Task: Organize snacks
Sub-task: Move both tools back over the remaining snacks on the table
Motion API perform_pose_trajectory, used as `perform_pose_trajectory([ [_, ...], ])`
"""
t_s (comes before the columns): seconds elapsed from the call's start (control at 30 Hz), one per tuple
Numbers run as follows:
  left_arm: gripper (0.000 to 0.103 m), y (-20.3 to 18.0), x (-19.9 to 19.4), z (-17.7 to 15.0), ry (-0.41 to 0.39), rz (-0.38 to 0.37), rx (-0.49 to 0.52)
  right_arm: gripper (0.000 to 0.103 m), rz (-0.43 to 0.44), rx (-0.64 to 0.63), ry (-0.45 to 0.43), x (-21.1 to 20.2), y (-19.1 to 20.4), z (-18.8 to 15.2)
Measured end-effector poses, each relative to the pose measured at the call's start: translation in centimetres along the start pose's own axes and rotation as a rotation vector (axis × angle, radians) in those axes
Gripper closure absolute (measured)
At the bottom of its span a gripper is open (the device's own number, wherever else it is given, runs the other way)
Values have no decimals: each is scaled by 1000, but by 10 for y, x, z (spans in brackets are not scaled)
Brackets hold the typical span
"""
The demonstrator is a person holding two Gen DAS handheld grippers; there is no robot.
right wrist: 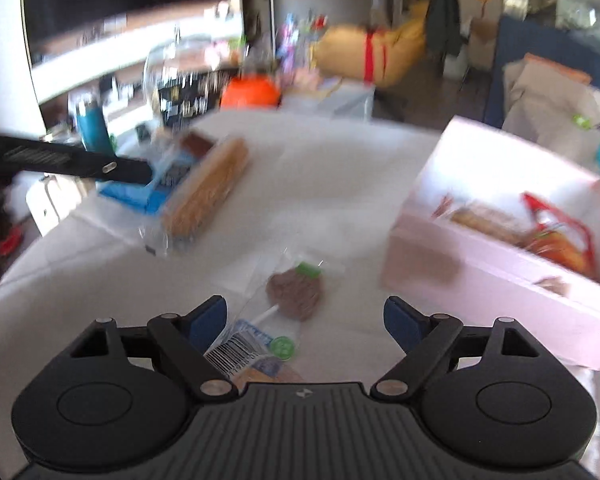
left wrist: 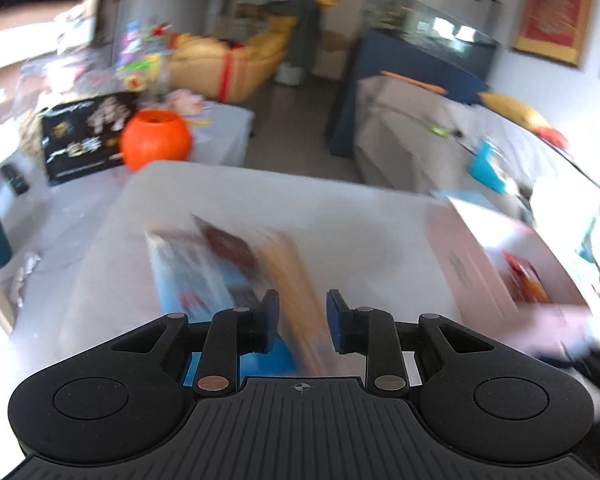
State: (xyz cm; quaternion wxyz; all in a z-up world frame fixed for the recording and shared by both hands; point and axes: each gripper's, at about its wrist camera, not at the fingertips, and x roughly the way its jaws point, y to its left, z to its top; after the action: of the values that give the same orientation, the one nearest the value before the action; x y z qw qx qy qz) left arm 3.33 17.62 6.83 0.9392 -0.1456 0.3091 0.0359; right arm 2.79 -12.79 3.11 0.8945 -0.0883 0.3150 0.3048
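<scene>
A tan cracker sleeve (left wrist: 296,280) in clear wrap lies beside a blue snack box (left wrist: 196,280) on the white table (left wrist: 348,220). My left gripper (left wrist: 302,318) hovers over them, shut to a narrow gap through which the sleeve shows, blurred like the table. From the right wrist, the same sleeve (right wrist: 208,188) and box (right wrist: 136,196) lie just under the left gripper's fingers (right wrist: 132,170). My right gripper (right wrist: 305,320) stands open above a wrapped chocolate lollipop (right wrist: 296,292). The open pink box (right wrist: 460,280) holds another sleeve (right wrist: 484,216) and a red bag (right wrist: 560,240).
An orange pot (left wrist: 156,140) and a black printed box (left wrist: 84,136) stand on a side table beyond the far left. A teal bottle (right wrist: 94,124) and a dark screen (right wrist: 120,0) are at the left. A person (left wrist: 304,28) stands by the yellow sofa (left wrist: 228,68).
</scene>
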Motion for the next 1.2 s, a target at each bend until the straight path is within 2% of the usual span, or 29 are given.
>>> perform_pose_trajectory([
  [0.1, 74, 25, 30, 32, -16, 82, -86, 17, -31, -12, -35, -11, -4, -7],
  [0.2, 74, 38, 65, 55, 7, 164, -65, 17, -71, -6, -30, -15, -13, -20],
  [0.3, 74, 40, 86, 59, 68, 153, -55, 17, -77, 62, -23, -18, -28, -32],
  [0.37, 74, 32, 85, 52, 74, 170, 12, 17, -65, 120, -22, -18, -39, -37],
  [0.4, 78, 27, 83, 48, 84, 164, 38, 17, -61, 145, -17, -16, -43, -38],
  [0.53, 78, 6, 73, 17, 172, -4, 74, 17, -26, 199, -1, -10, -53, -37],
  [0.63, 83, -15, 65, -11, 245, -68, 124, 17, -25, 215, 9, -6, -54, -37],
  [0.73, 82, -33, 44, -35, 258, -128, 184, 17, -34, 219, 10, -6, -53, -38],
  [0.83, 81, -33, 22, -41, 242, -192, 161, 17, -40, 219, 12, -6, -52, -40],
  [0.9, 77, -27, 3, -38, 175, -158, 150, 17, -42, 221, 13, -6, -52, -40],
  [0.97, 78, -15, -11, -31, 87, -58, 116, 17, -43, 222, 14, -5, -52, -40],
  [1.03, 78, 7, -20, -24, 2, 53, 29, 17, -46, 224, 14, -5, -52, -40],
  [1.13, 77, 37, -19, -14, -38, 137, -107, 17, -47, 227, 13, -5, -52, -39],
  [1.2, 77, 48, -13, -16, -35, 177, -146, 17, -49, 229, 14, -4, -52, -40],
])
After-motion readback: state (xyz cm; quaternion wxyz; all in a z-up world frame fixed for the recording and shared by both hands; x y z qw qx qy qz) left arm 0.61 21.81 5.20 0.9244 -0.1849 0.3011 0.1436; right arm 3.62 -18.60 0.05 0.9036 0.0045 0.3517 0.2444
